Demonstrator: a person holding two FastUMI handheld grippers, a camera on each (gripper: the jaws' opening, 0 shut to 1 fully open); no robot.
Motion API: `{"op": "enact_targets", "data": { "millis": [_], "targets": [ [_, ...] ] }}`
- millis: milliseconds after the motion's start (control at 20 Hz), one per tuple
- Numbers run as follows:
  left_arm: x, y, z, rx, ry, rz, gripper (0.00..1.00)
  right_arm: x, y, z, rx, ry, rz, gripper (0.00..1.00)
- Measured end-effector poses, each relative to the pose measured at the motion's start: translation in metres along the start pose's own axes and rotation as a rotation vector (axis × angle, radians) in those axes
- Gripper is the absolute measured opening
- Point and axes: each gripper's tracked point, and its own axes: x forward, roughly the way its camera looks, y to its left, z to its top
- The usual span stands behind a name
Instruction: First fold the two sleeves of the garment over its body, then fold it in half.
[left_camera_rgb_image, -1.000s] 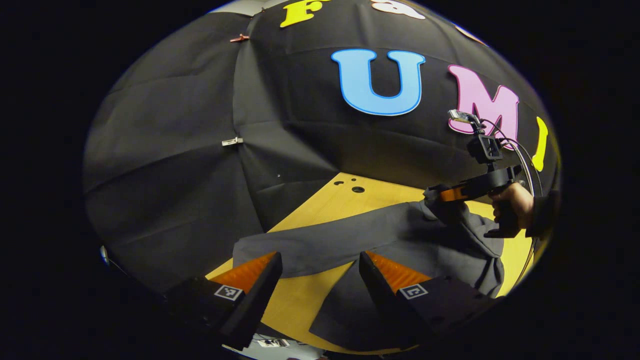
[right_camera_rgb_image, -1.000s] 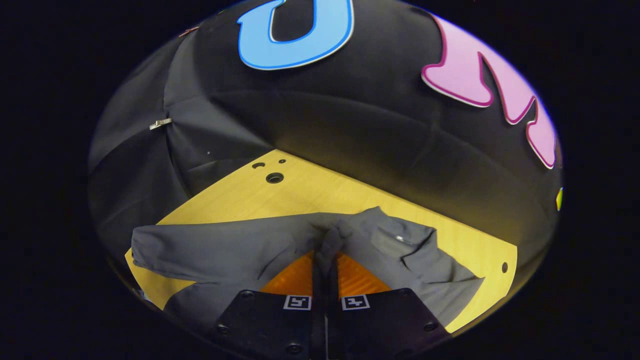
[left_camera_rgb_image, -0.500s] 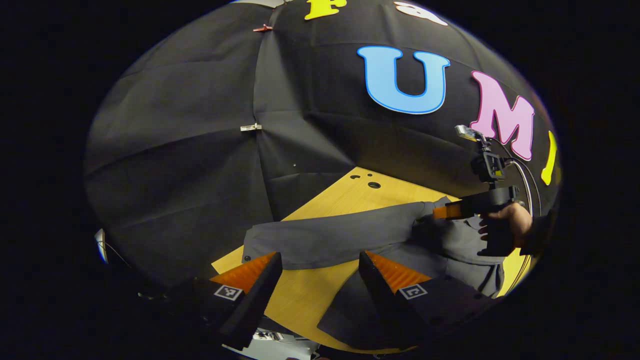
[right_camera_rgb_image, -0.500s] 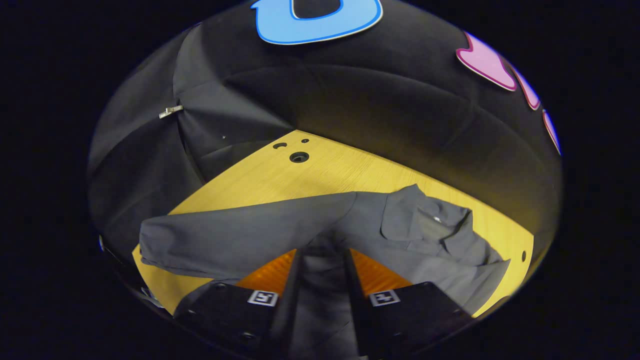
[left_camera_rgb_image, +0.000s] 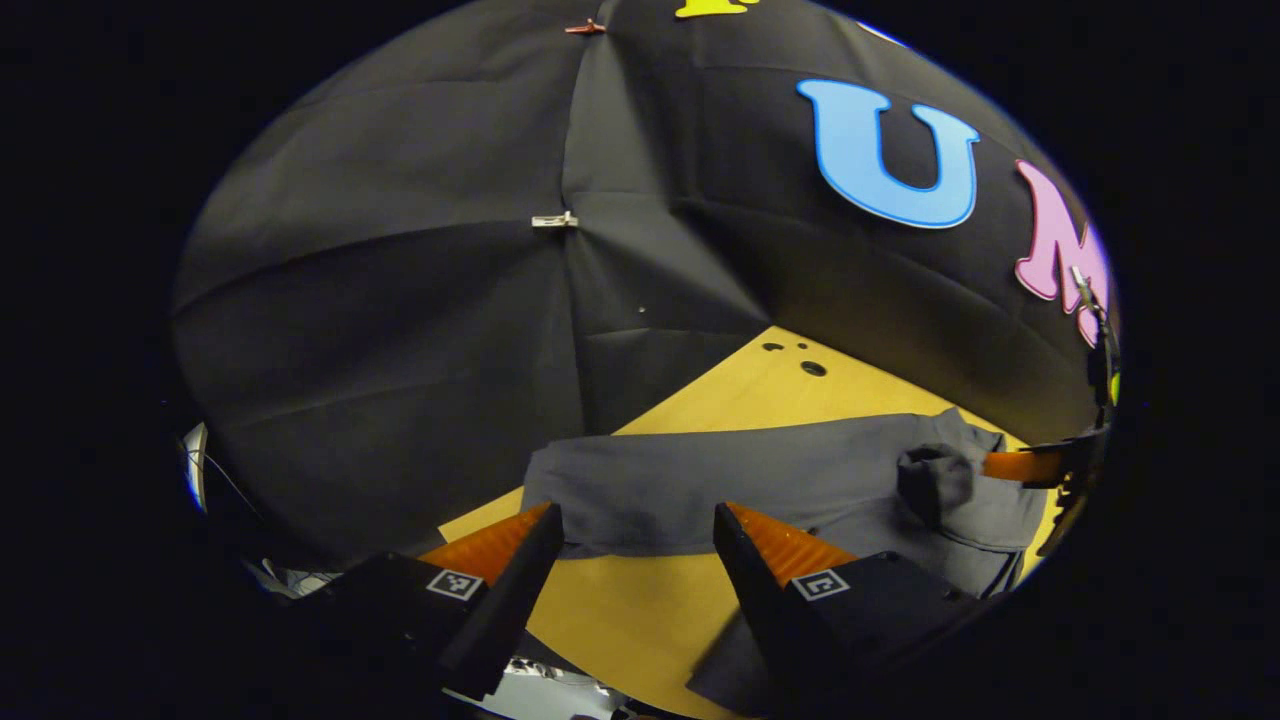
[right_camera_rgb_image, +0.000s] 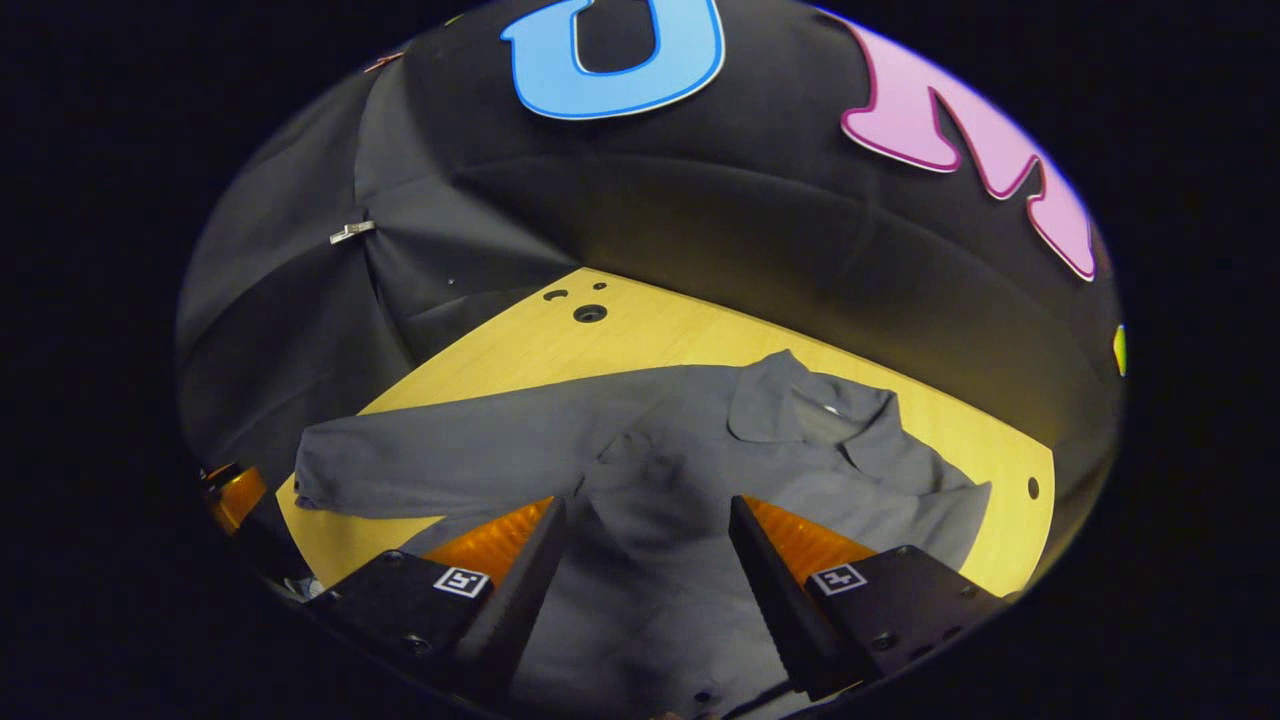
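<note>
**A:** Since a second ago your right gripper (right_camera_rgb_image: 640, 560) went from pinched on the cloth to fingers spread wide, nothing between them. It hovers above the garment (right_camera_rgb_image: 660, 470).

**B:** Left one?

**A:** Your left gripper (left_camera_rgb_image: 635, 560) is wide too, gripping nothing, over bare table (left_camera_rgb_image: 620, 610) just short of the sleeve (left_camera_rgb_image: 700, 480). It has swung left; the right unit sits at the far right edge of the left gripper view.

**B:** Garment position?

**A:** Flat on the wooden table, collar (right_camera_rgb_image: 800, 410) toward the booth wall (right_camera_rgb_image: 700, 240). One sleeve lies stretched straight out to the left in the right gripper view. Small bunched fold (left_camera_rgb_image: 935, 475) near the shoulder in the left gripper view.
</note>
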Motion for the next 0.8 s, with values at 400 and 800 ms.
{"op": "enact_targets", "data": {
  "millis": [400, 800],
  "targets": [
    [0.083, 0.054, -0.023, 0.002, 0.07, 0.114, 0.96, -0.076, -0.036, -0.029, 0.093, -0.034, -0.096, 1.0],
    [0.135, 0.058, -0.039, 0.028, 0.131, 0.102, 0.96, -0.118, -0.059, -0.081, 0.228, -0.006, -0.202, 1.0]
  ]
}}
